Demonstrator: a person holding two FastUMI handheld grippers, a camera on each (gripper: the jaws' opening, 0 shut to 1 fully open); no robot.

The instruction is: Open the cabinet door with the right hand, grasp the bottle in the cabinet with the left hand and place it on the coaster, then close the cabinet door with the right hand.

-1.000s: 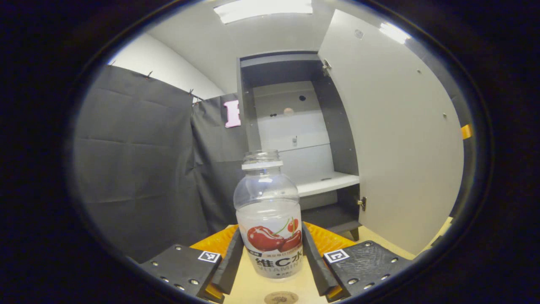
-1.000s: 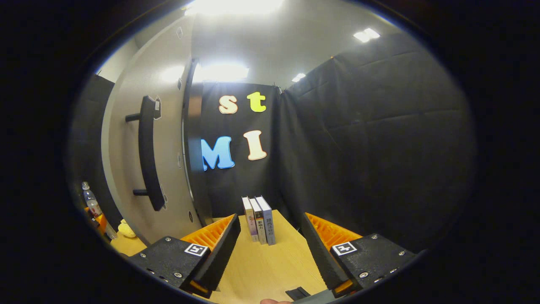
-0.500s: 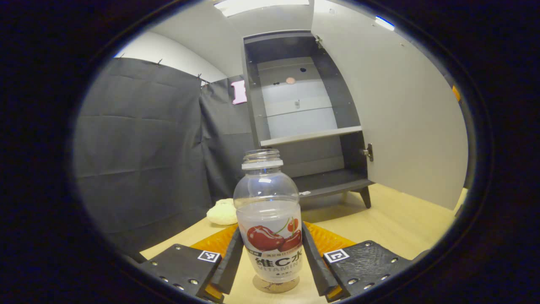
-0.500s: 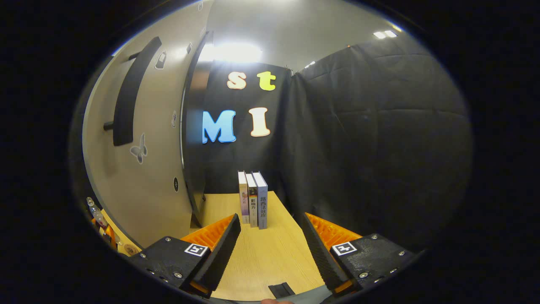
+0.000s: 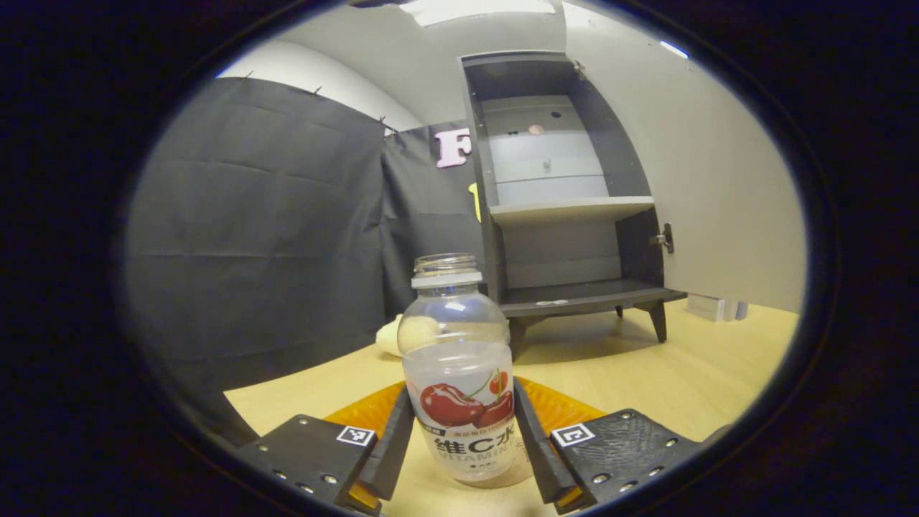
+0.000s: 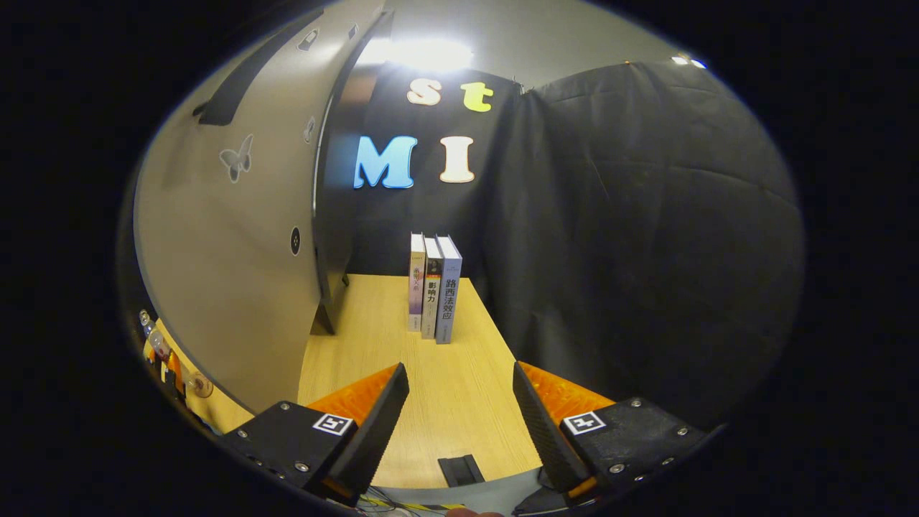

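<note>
Step in hand, as I judge it: setting the bottle (image 5: 459, 373) down on the coaster (image 5: 513, 475). In the left gripper view my left tongs (image 5: 463, 449) are clamped on the bottle, one finger pressed to each side of its labelled lower body. The bottle stands upright, low over the counter (image 5: 646, 373); a sliver of coaster edge shows at its base, though I cannot tell whether the base bears on it.

The cabinet (image 5: 567, 194) stands well behind, its door (image 5: 711, 179) swung wide.

My right tongs (image 6: 456, 424) are spread apart, holding and touching nothing, over bare counter near a row of books (image 6: 433, 287).

Next move calls for releasing the bottle squarely, withdrawing without tipping it, then the right tongs closing the door.
</note>
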